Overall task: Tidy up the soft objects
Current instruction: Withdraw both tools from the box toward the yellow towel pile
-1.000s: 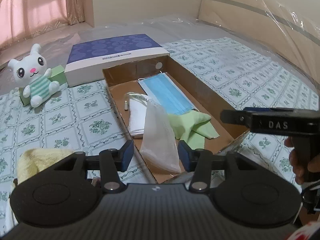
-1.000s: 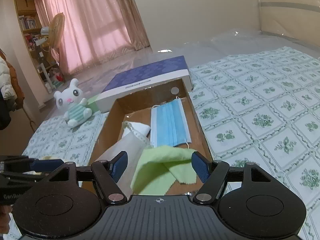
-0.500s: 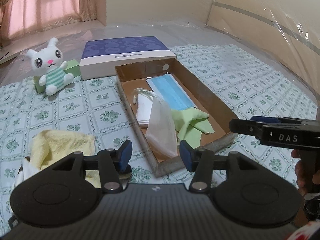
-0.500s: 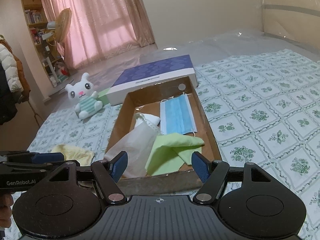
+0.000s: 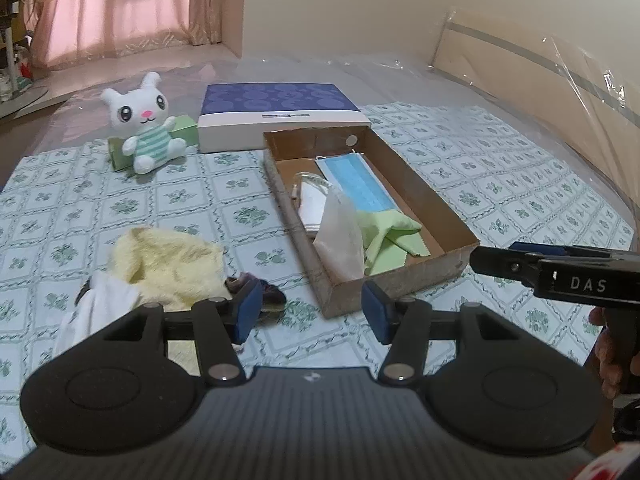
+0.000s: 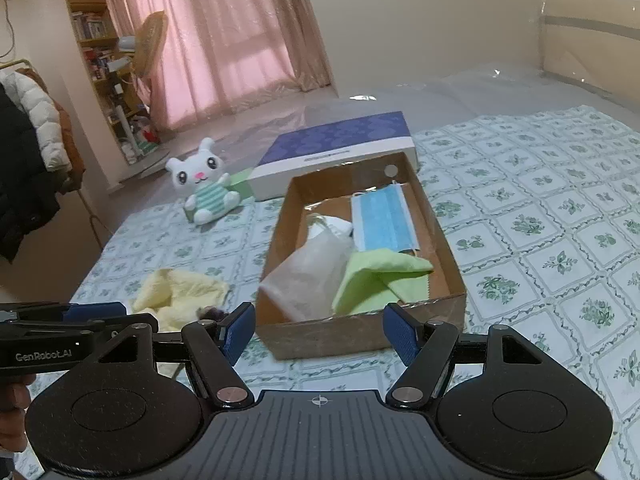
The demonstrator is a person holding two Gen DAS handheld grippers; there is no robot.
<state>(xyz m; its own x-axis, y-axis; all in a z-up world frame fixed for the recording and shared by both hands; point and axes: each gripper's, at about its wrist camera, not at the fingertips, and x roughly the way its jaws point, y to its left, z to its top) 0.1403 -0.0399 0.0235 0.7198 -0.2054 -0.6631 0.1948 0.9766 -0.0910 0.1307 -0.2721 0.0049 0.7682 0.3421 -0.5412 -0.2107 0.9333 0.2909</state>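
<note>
An open cardboard box (image 5: 420,184) (image 6: 360,334) lies on the patterned bedspread. It holds a blue face mask (image 5: 354,184) (image 6: 384,224), a green cloth (image 5: 388,236) (image 6: 380,276), a translucent white bag (image 5: 338,236) (image 6: 308,276) and a folded white item (image 5: 312,204). A yellow towel (image 5: 168,260) (image 6: 180,292), a white cloth (image 5: 100,304) and a small dark item (image 5: 260,292) lie left of the box. My left gripper (image 5: 313,314) hovers open before the box's near corner, nothing between its pads. My right gripper (image 6: 320,334) is open and empty in front of the box.
A white plush bunny (image 5: 146,128) (image 6: 204,188) leans on a small green box (image 5: 184,130) at the back left, beside a blue-topped box lid (image 5: 280,104) (image 6: 336,140). The right gripper's fingers (image 5: 500,265) reach in from the right. Plastic sheeting covers the bed beyond the spread.
Both grippers have drawn back and up from the box, which now sits farther off. The yellow towel, white cloth and dark item have come into view. The left jaws stand slightly wider.
</note>
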